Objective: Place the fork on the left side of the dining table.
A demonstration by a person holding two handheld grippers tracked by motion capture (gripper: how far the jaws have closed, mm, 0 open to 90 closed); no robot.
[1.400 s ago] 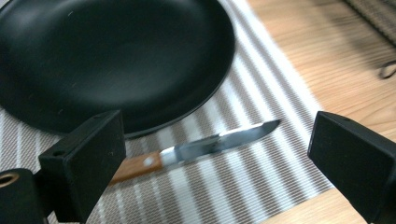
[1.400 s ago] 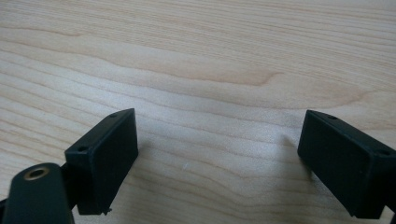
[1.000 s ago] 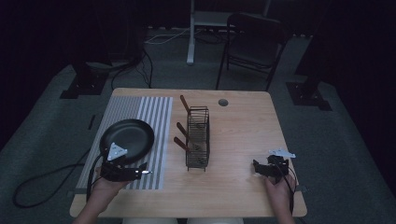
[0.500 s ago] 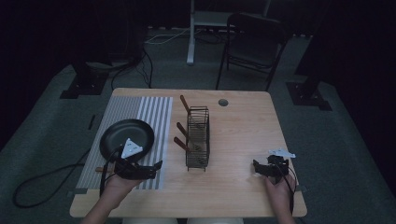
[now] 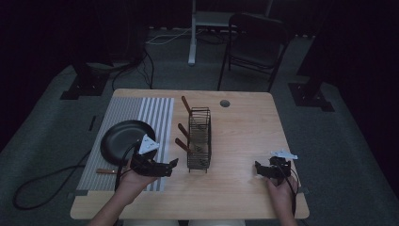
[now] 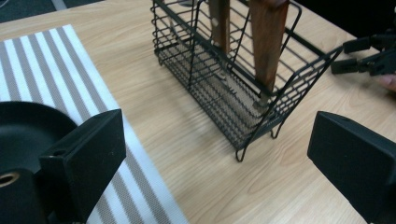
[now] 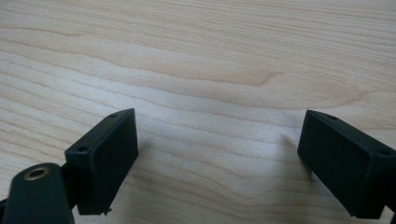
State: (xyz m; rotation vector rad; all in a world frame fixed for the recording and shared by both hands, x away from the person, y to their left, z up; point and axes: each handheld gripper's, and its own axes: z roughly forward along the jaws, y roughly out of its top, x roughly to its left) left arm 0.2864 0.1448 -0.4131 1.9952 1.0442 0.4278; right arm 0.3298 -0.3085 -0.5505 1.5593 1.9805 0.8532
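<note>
Left gripper view puts us behind our left gripper point(image 6: 219, 154), whose two black jaws stand spread wide with nothing between them, bare wood showing in the gap. Under the jaw at the left of that view lies a grey-and-white striped mat point(image 6: 51, 65), and on it the rim of a black pan point(image 6: 28, 126). Ahead of the jaws stands a black wire basket point(image 6: 233, 88) on the wooden table point(image 6: 140, 112), with brown wooden handles point(image 6: 268, 42) rising out of it. Beyond the basket, at the right edge, we see the tips of our other gripper. From the high view the left gripper point(image 5: 162, 167) sits over the mat's near right corner, just beside the pan point(image 5: 120, 141) and pointing toward the basket point(image 5: 199, 139), which stands between the mat point(image 5: 141, 113) and the open middle of the table point(image 5: 244, 132). A short brown stick point(image 5: 106, 171) lies on the mat near the pan; it may be the pan's handle, though the dim light leaves us unsure. Our right gripper point(image 5: 263, 170) rests low near the table's front right, well apart from the basket. In the right gripper view its jaws point(image 7: 219, 163) are likewise parted wide, holding nothing, with plain wood grain close below them.
</note>
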